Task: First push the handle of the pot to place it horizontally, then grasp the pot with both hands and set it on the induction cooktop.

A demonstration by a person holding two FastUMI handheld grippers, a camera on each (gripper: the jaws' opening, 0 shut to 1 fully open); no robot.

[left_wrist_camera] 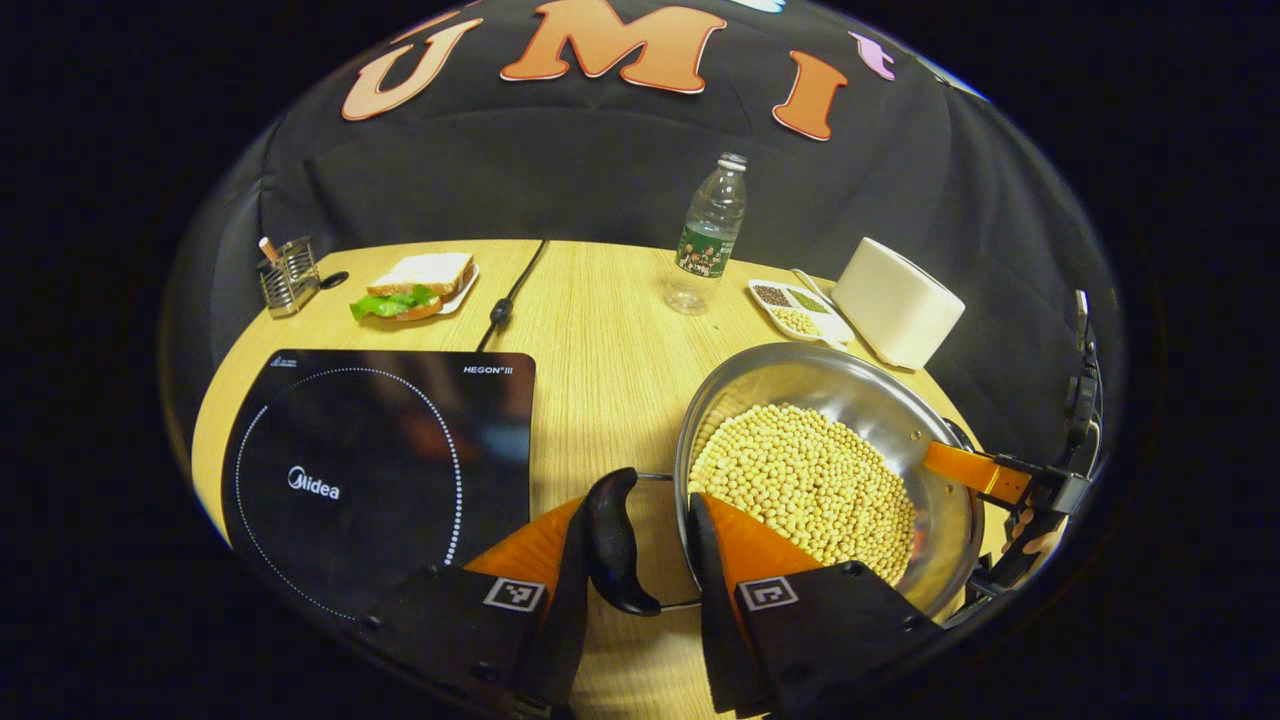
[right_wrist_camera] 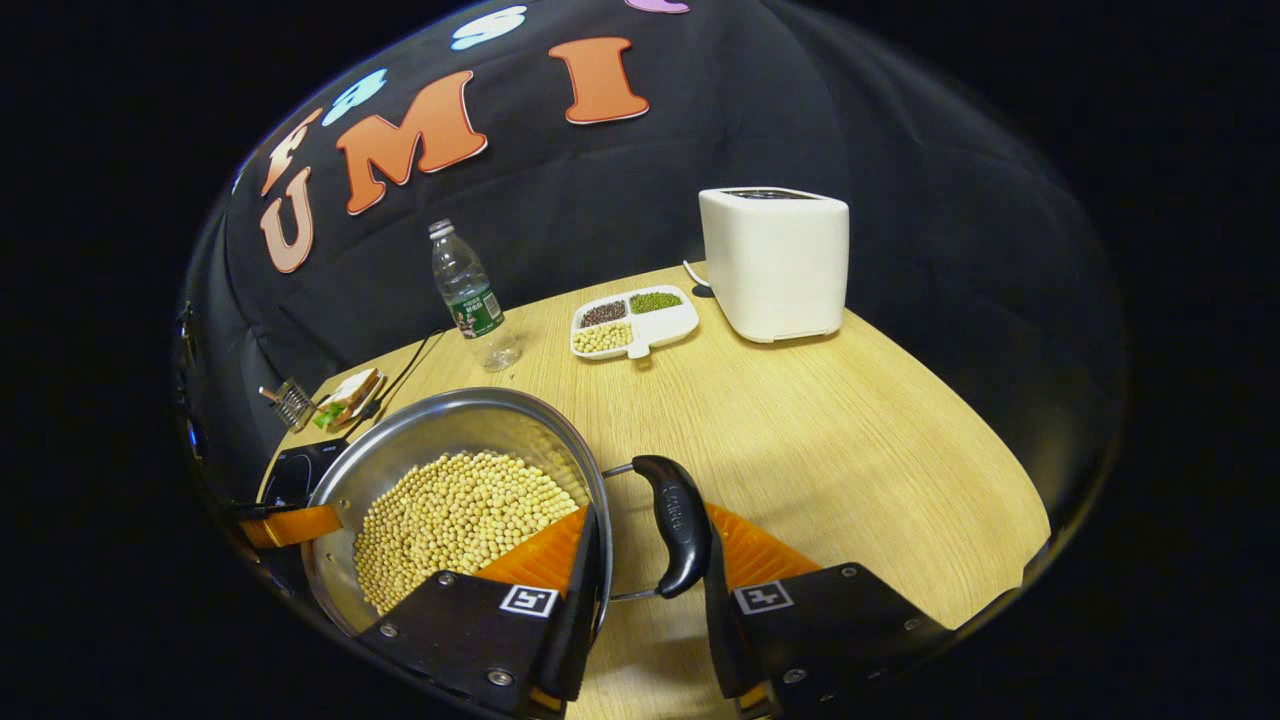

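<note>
A steel pot (left_wrist_camera: 830, 375) (right_wrist_camera: 450, 420) full of soybeans (left_wrist_camera: 800, 480) sits to the right of the black induction cooktop (left_wrist_camera: 380, 470) (right_wrist_camera: 290, 470). Both of its black side handles lie level. My left gripper (left_wrist_camera: 645, 505) is shut around the near handle (left_wrist_camera: 615, 540), with one finger outside it and the other inside the rim over the beans. On the opposite side, my right gripper (right_wrist_camera: 650, 515) is shut the same way on the other handle (right_wrist_camera: 680, 530). The left gripper view has the right gripper (left_wrist_camera: 1000, 480) at the pot's far rim. The left gripper (right_wrist_camera: 290, 525) appears across the pot in the right gripper view.
On the wooden table behind the pot stand a water bottle (left_wrist_camera: 708, 240) (right_wrist_camera: 470, 300), a divided dish of grains (left_wrist_camera: 800, 310) (right_wrist_camera: 633, 322) and a white box-shaped appliance (left_wrist_camera: 895, 300) (right_wrist_camera: 775, 265). A sandwich plate (left_wrist_camera: 415, 285), a wire utensil rack (left_wrist_camera: 288, 275) and the cooktop's cable (left_wrist_camera: 505, 305) lie behind the cooktop.
</note>
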